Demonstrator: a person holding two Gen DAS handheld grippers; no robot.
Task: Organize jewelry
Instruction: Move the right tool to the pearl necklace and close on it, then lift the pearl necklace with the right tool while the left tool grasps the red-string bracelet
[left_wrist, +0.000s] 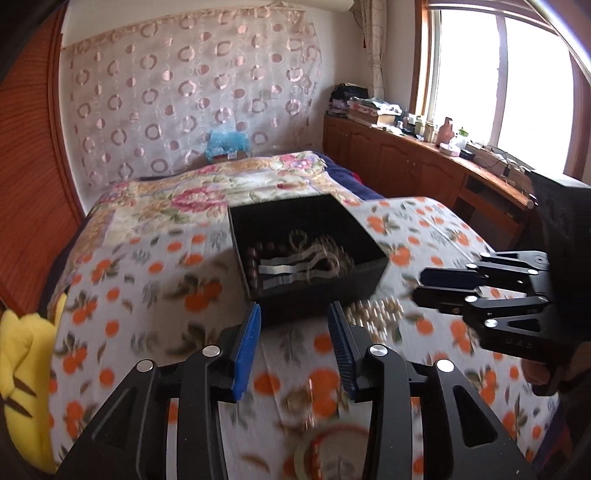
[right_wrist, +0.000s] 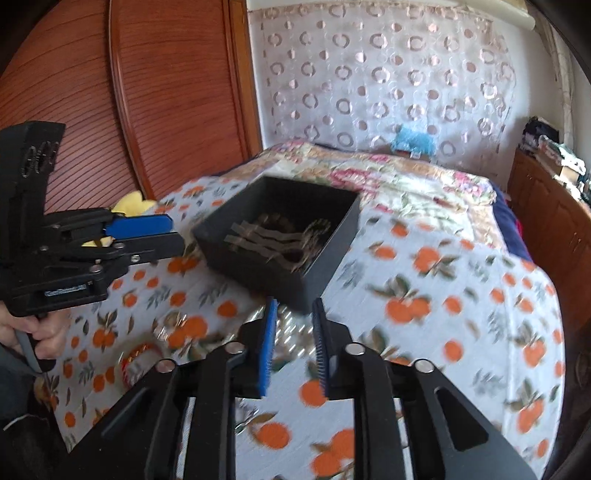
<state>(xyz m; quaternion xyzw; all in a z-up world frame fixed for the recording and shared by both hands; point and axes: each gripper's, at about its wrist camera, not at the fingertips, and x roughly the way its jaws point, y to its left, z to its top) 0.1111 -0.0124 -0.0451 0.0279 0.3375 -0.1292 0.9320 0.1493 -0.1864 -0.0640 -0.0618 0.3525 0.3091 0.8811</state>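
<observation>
A black open box (left_wrist: 306, 243) (right_wrist: 280, 232) sits on the orange-print cloth and holds a dark bead bracelet (left_wrist: 255, 258), silver strips and chains. A pale bead necklace (left_wrist: 373, 314) (right_wrist: 291, 332) lies on the cloth just in front of the box. A red-rimmed bangle (left_wrist: 332, 450) (right_wrist: 138, 360) and a small ring-like piece (right_wrist: 171, 326) lie nearer. My left gripper (left_wrist: 293, 314) (right_wrist: 173, 234) is open and empty, just short of the box. My right gripper (right_wrist: 293, 306) (left_wrist: 419, 286) is open and empty, over the necklace.
The cloth covers a surface at the foot of a floral-quilted bed (left_wrist: 207, 192). A yellow plush toy (left_wrist: 22, 369) lies at the left edge. A wooden wardrobe (right_wrist: 147, 92) stands left, a cluttered wooden cabinet (left_wrist: 424, 162) under the window right.
</observation>
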